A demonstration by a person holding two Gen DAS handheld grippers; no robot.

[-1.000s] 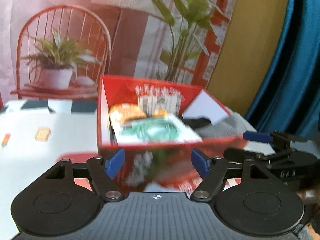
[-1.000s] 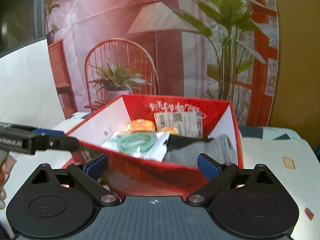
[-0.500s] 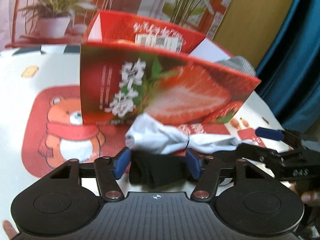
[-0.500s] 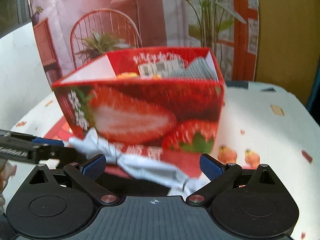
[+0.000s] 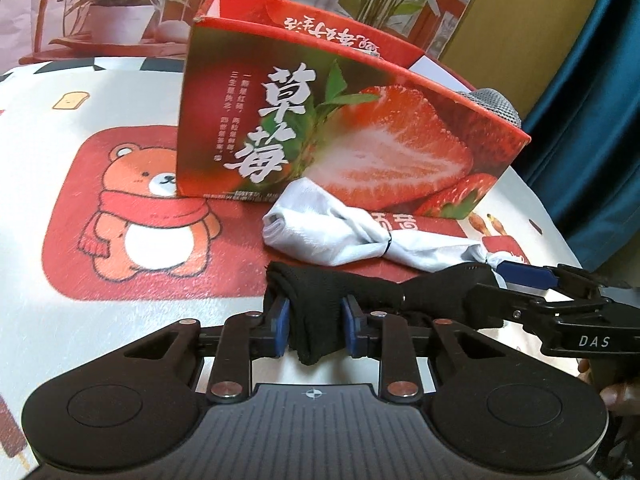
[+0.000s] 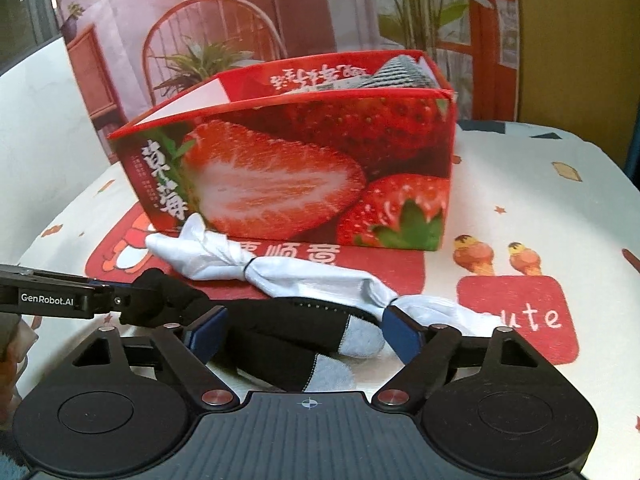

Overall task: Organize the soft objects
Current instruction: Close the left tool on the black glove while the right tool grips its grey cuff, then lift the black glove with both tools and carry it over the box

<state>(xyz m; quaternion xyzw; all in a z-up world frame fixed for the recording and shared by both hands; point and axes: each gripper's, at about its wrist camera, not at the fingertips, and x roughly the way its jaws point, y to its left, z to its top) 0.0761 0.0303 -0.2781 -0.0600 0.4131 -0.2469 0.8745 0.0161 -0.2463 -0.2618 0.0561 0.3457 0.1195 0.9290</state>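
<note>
Both grippers lowered | left gripper [image 5: 314, 330] closing, pinches black socks [image 5: 360, 292] | right gripper [image 6: 302, 334] spread

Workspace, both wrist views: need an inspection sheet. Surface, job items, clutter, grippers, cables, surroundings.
Surface: tablecloth with a bear print.
Job's things: black socks nearest the grippers; white socks tied with a band, just behind, in front of the box; strawberry box upright and open, grey fabric showing over its rim.
Clutter: nothing seen.
Grippers: left gripper has just closed, pads pressing the black socks' end; right gripper closing, pads astride the other end, not yet pressing.
Cables: nothing seen.
Surroundings: printed backdrop of a chair and plants; blue curtain.
</note>
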